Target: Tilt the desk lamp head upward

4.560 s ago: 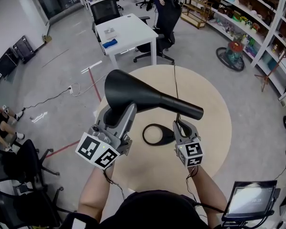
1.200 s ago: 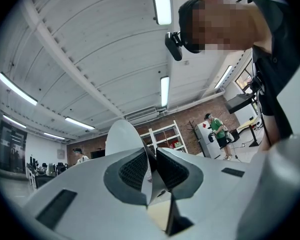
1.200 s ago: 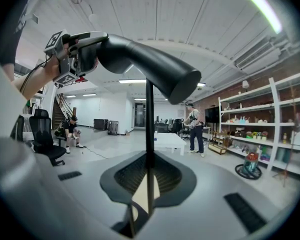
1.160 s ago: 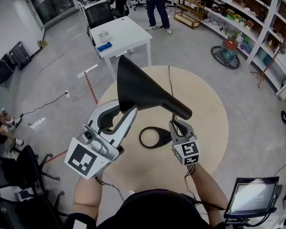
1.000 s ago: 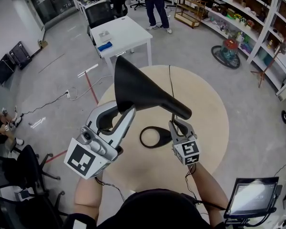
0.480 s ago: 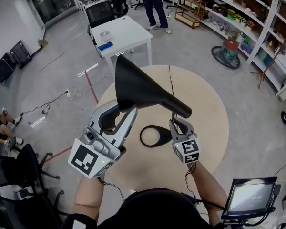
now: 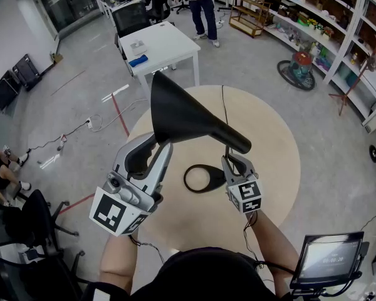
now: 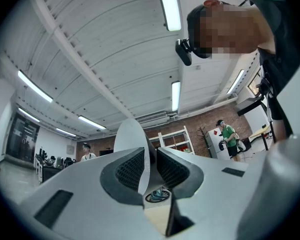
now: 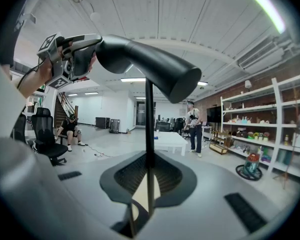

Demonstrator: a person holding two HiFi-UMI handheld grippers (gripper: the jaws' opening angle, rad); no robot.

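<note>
The black cone-shaped desk lamp head (image 7: pixel 182 115) hangs above the round beige wooden table (image 7: pixel 272 168), with its wide rim turned up. The left gripper (image 7: pixel 151 146) is closed tightly on this rim. The right gripper (image 7: pixel 233 160) pinches the thin black stem (image 9: pixel 149 109). Grey floor (image 7: pixel 81 105) lies open around the table edge.

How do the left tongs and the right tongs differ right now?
The left tongs are shut on the thin rim of the black lamp head; the right tongs are shut on its slim upright stem. The left tongs angle upward toward the ceiling, while the right tongs point roughly level across the room. Both are shut, each clamping something.
</note>
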